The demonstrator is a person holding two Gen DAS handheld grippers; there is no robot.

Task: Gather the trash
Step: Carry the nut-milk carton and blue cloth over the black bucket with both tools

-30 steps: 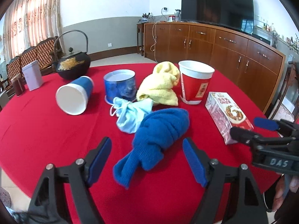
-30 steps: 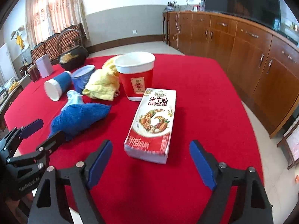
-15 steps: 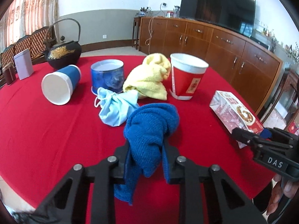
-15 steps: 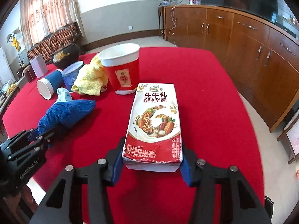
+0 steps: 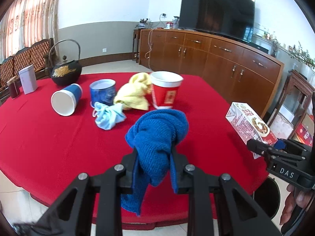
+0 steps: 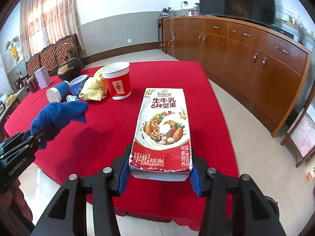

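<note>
My left gripper (image 5: 154, 169) is shut on a blue knitted cloth (image 5: 157, 135) and holds it above the red table's near edge; the cloth also shows in the right wrist view (image 6: 59, 114). My right gripper (image 6: 159, 173) is shut on a red-and-white milk carton (image 6: 163, 127) and holds it off the table at the right edge; the carton also shows in the left wrist view (image 5: 250, 123). On the table lie a tipped blue paper cup (image 5: 66, 102), a crumpled light-blue mask (image 5: 109, 117), a yellow cloth (image 5: 133, 96) and an upright red paper cup (image 5: 166, 92).
A blue tin (image 5: 102, 93), a black iron kettle (image 5: 66, 72), a white box (image 5: 28, 81) and a dark jar (image 5: 13, 87) stand at the back of the red table (image 5: 49, 141). A round dark bin opening (image 5: 267, 198) sits on the floor at right. Wooden cabinets (image 6: 246, 55) line the wall.
Both grippers closed, the left on the blue cloth and the right on the carton, and both have lifted their items off the table and drawn back toward its near edge.
</note>
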